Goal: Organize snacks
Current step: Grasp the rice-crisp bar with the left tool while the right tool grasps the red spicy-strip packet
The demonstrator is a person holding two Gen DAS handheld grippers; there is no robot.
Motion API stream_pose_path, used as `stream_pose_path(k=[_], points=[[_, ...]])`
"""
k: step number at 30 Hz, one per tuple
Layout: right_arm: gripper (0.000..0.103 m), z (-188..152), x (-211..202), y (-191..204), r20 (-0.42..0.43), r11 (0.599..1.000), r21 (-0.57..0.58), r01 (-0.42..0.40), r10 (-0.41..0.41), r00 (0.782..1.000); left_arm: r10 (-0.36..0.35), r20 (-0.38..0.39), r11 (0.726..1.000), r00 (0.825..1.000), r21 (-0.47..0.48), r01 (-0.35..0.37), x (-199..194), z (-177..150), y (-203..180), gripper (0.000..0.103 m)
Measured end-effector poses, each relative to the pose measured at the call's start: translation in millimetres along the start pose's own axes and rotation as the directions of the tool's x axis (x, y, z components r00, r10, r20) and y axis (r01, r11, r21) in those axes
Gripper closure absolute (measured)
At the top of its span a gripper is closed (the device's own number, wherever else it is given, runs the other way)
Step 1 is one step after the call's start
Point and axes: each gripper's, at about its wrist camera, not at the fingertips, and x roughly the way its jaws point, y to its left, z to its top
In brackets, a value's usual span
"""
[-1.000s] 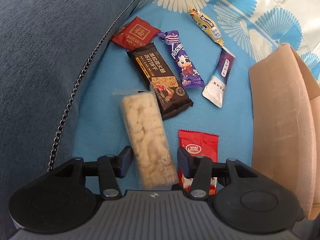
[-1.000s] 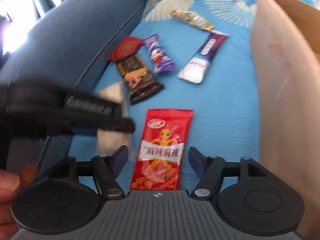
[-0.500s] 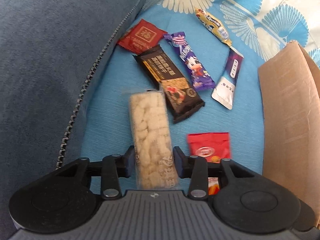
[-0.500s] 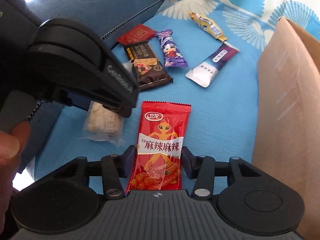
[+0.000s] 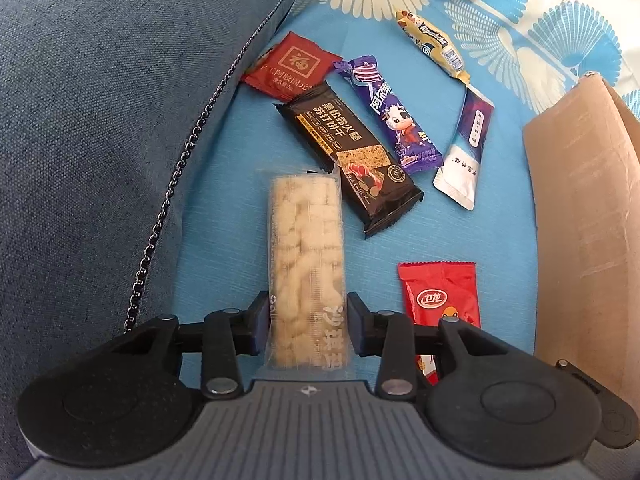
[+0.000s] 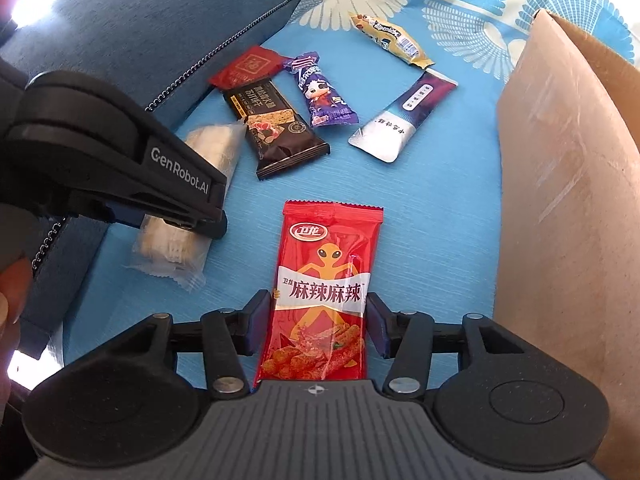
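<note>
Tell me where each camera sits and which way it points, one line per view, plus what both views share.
Left wrist: on the left gripper, looking forward and down along its fingers, which clamp the pale rice bar.
Right wrist: on the right gripper, facing likewise; its fingers flank the red spicy packet; the left gripper and a bit of the person's hand show left.
Shared: blue cover, black cracker pack, cardboard box.
</note>
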Motion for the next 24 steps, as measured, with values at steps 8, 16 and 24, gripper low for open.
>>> stream_pose_path(k=[8, 16, 24], points=[[0.049, -1.8, -1.8, -0.4, 0.001, 1.000, 0.000, 0.000, 0.000, 1.000, 0.004, 0.001, 1.000, 1.000, 0.009, -0.004, 0.8, 0.3, -1.2, 0.060], [0.050, -2.1, -2.6, -0.5, 0.001, 1.000, -0.002, 0.000, 0.000, 1.000, 0.001, 0.003, 1.000, 1.000, 0.010, -0.001, 0.2, -0.6, -1.4, 0.061], [0.051, -1.9, -2.0, -1.1, 0.003, 1.000, -0.003, 0.001, -0.001, 1.000, -0.003, 0.005, 1.000, 1.000, 0.007, 0.003, -1.8, -0.6, -0.7, 0.062]])
